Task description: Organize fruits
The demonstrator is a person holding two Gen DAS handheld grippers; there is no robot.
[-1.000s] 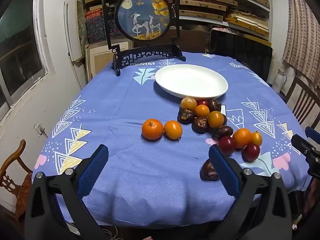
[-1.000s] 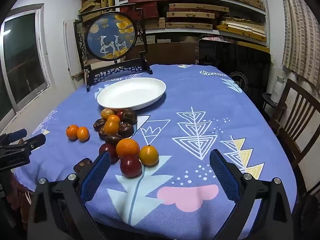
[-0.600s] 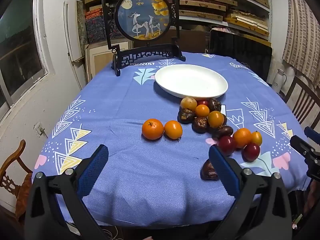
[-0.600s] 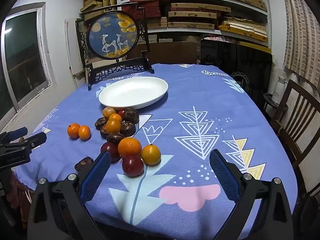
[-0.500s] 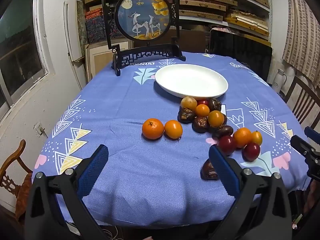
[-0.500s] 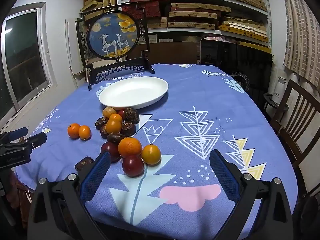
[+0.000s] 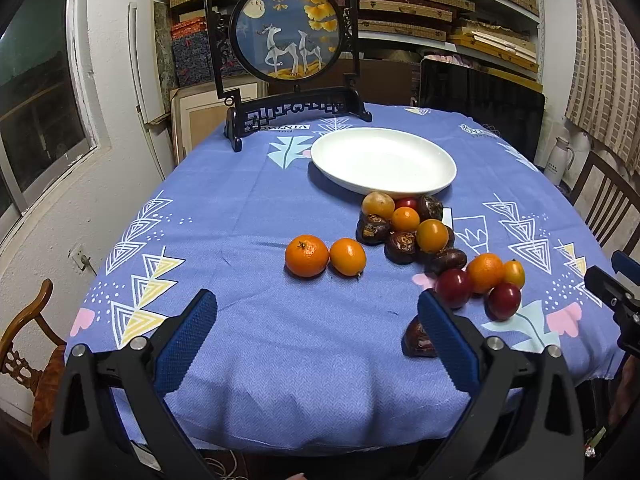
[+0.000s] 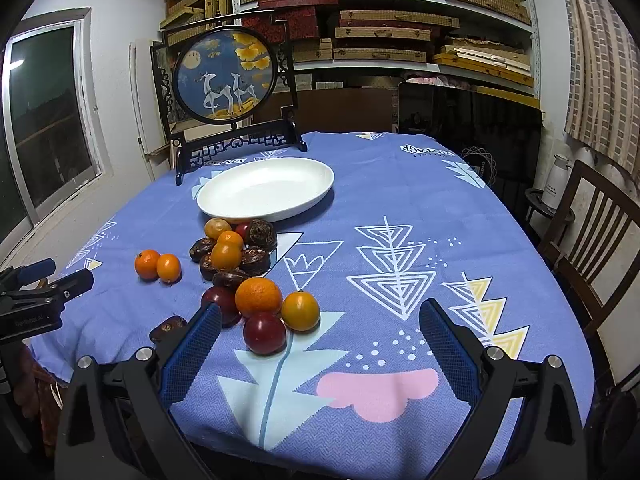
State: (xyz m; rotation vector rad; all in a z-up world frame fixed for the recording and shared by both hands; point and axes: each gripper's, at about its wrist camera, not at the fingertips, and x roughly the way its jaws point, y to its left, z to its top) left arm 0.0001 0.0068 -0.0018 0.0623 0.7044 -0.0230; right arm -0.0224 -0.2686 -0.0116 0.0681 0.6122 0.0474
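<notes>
The right gripper (image 8: 318, 334) hung over the near edge of the table with its blue-padded jaws spread wide and nothing between them. The left gripper (image 7: 316, 330) was likewise spread and empty, low over the tablecloth (image 7: 248, 344).

Taking the white plate (image 8: 224, 210) as the landmark: it sat bare toward the far side of the cloth. Touching its near rim was a heap of mixed fruit (image 8: 234, 248), orange and yellowish round pieces packed against dark, wrinkled brown ones. Nearer than that heap lay a cluster of a large orange (image 8: 258, 296), a smaller yellow-orange fruit (image 8: 300, 311) and two dark red plums (image 8: 265, 333), all touching. To the left of the heap, well apart from the plate, two small oranges (image 7: 325, 256) sat side by side. One dark wrinkled fruit (image 7: 416, 340) lay alone at the near edge, farthest from the plate.

By my judgement the fruit would be light but round and glossy, apt to roll or squirt out of the pads. The plums and wrinkled dark pieces looked soft, so a gentle squeeze across the widest middle would suit. The near red plum seemed the easiest first pick, though lifting it could set its neighbours rolling.
</notes>
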